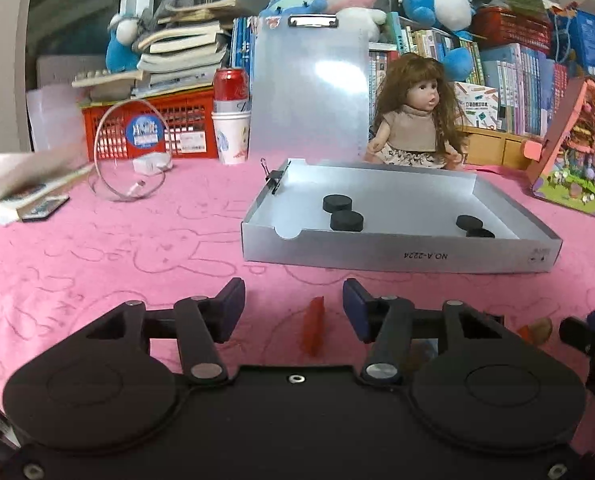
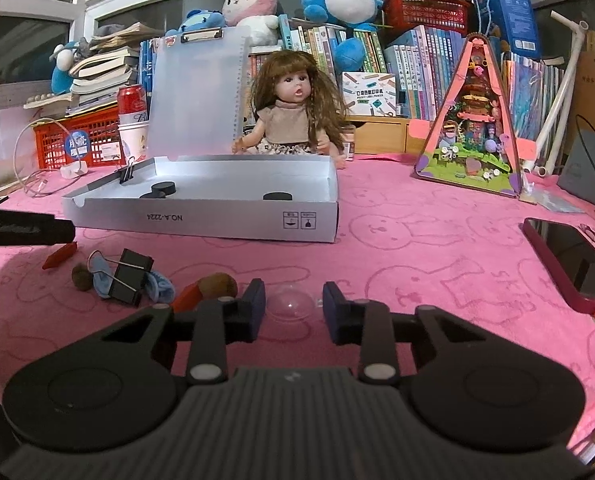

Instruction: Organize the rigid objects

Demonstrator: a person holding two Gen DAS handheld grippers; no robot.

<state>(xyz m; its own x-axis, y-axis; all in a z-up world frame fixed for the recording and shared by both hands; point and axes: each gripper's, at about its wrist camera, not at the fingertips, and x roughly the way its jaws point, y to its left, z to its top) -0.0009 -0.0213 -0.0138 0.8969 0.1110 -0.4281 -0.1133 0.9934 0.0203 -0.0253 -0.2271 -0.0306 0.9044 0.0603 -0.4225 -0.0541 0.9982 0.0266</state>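
Both grippers are down low over the pink bunny-print cloth, both spread wide and holding nothing. The left gripper has a small red piece lying on the cloth between its fingers, not touched by either pad. The right gripper straddles a clear plastic dome, with gaps on both sides.

The white cardboard tray sits just ahead with its low front wall facing the grippers, and black discs are already inside. A binder clip is pinched on its left rim.

Left of the right gripper there's a clutter patch: a black binder clip, blue cloth scrap, and brown pom-pom. There's open cloth to the right until the phone near the edge.
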